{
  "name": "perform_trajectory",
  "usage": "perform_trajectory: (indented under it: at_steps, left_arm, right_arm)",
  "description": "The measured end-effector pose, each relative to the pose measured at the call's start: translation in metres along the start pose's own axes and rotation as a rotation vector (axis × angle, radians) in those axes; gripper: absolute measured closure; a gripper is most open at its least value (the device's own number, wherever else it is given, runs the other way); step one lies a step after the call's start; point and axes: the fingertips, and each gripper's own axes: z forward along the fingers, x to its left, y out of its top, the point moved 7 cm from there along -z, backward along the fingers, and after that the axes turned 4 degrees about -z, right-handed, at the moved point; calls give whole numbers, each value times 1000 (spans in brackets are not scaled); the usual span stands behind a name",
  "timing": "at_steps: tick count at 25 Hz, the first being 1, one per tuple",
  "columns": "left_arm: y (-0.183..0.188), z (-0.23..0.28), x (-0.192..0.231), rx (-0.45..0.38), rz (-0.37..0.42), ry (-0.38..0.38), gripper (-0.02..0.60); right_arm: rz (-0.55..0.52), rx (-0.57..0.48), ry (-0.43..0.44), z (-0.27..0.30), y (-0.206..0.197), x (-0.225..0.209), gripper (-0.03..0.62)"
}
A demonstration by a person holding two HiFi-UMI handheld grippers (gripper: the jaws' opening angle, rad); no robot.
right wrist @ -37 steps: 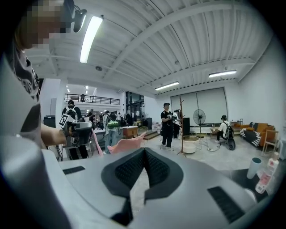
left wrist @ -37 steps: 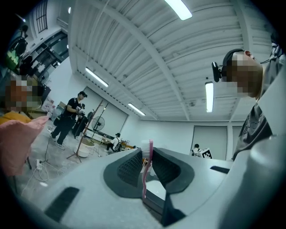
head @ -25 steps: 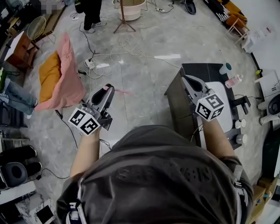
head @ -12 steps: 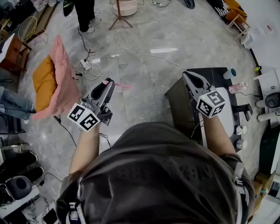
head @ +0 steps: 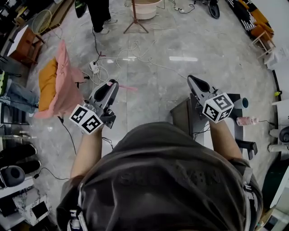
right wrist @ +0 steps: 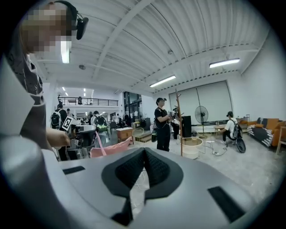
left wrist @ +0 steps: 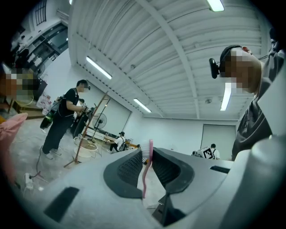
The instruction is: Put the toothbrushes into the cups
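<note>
My left gripper (head: 110,86) is shut on a pink toothbrush (head: 127,87), whose end juts right past the jaws, over the floor. In the left gripper view the toothbrush (left wrist: 146,172) stands upright between the ribbed pads, bristles at the top. My right gripper (head: 193,80) hangs over the far-left corner of a dark table (head: 181,115); its jaws (right wrist: 144,151) meet at the tips with nothing between them. A teal cup (head: 244,103) stands at the table's far right, well apart from both grippers. The right gripper view also catches the left gripper (right wrist: 83,133) with the toothbrush (right wrist: 102,144).
A pink bottle (head: 247,121) lies near the cup. On the floor to the left are a pink and orange cushion heap (head: 61,83), a power strip (head: 95,66) and loose cables. A person (head: 100,13), a wooden stand (head: 135,18) and a beige tub (head: 147,9) stand farther off.
Both grippers travelled across the room and the view swung. The table and cup slid toward the lower right of the picture. The left gripper keeps hold of the toothbrush.
</note>
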Motion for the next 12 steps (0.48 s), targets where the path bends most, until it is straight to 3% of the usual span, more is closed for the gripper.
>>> perform_trajectory:
  at_steps: [5, 12]
  left_arm:
    - [0, 55, 0, 1, 1, 40, 522]
    - [14, 99, 33, 40, 18, -21, 522]
  right_arm:
    - [17, -4, 7, 10, -4, -70, 600]
    - [58, -15, -81, 23, -7, -89, 601]
